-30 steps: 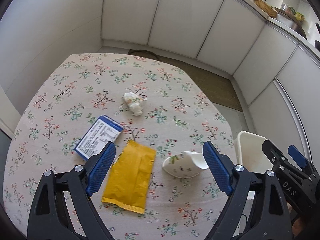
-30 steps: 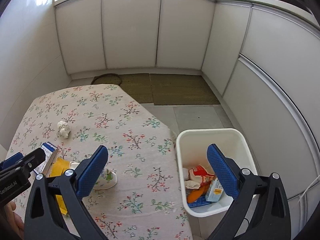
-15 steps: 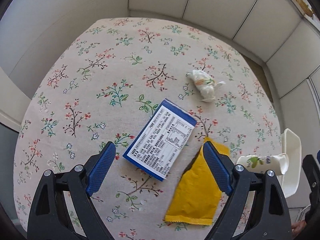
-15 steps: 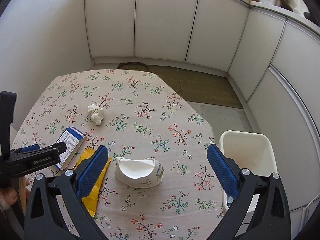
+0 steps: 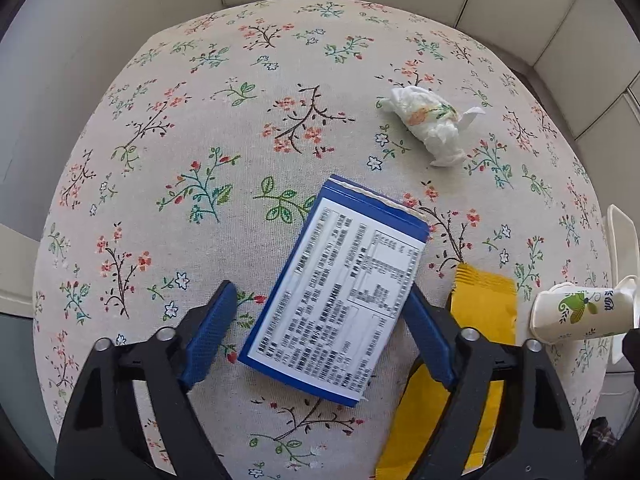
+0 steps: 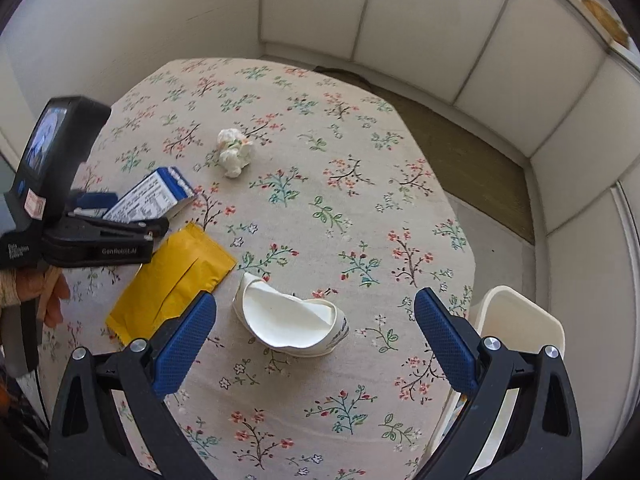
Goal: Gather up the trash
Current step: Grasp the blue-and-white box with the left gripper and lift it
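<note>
A blue and white carton lies flat on the floral tablecloth. My left gripper is open with its blue pads on either side of the carton's near end. A yellow packet lies to its right, a crumpled tissue farther off. My right gripper is open above a crushed white paper cup. In the right wrist view the carton, packet and tissue lie to the left, with the left gripper at the carton.
A white bin stands off the table's right edge; its rim also shows in the left wrist view. White cabinets ring the room. A brown mat lies on the floor beyond the table.
My left gripper has moved left and down, from over the packet and cup to straddle the carton. My right gripper has swung left from the bin to over the crushed cup.
</note>
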{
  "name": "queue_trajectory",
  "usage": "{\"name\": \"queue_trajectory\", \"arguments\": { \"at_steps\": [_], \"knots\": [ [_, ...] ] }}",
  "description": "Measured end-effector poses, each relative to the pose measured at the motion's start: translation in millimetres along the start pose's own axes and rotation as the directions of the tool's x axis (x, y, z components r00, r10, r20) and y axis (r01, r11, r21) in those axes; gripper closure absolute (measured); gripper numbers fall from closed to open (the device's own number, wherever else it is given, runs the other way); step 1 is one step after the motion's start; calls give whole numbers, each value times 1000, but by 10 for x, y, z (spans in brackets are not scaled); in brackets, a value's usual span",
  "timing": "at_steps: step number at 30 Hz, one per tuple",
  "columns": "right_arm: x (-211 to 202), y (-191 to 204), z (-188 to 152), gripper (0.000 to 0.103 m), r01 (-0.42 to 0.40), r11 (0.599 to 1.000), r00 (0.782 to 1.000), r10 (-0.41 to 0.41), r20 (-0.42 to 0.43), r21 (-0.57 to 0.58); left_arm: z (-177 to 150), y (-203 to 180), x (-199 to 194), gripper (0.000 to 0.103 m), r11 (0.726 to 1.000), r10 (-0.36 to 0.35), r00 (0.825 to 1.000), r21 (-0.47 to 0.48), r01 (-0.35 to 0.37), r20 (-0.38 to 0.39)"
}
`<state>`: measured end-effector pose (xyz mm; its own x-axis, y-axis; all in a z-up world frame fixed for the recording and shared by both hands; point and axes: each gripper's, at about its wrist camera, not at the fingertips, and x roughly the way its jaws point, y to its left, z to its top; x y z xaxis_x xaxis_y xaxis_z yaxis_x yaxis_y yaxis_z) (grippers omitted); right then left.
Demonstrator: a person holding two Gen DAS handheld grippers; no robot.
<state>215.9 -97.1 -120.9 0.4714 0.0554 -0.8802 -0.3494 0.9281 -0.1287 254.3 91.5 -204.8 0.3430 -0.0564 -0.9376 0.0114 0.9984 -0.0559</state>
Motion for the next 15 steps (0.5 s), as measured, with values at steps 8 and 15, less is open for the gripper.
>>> {"name": "queue_trajectory", "arguments": {
  "at_steps": [8,15],
  "knots": [
    [206,105,-153,7,-52,973,998,42,-48,-224,-130,38,-296,49,999,-46,998,4,46,30],
    [319,62,-171,9,-98,964,995,93,-31,-247,-238,-107,-1026,49,990,-136,981,-24,140,136]
  ]
}}
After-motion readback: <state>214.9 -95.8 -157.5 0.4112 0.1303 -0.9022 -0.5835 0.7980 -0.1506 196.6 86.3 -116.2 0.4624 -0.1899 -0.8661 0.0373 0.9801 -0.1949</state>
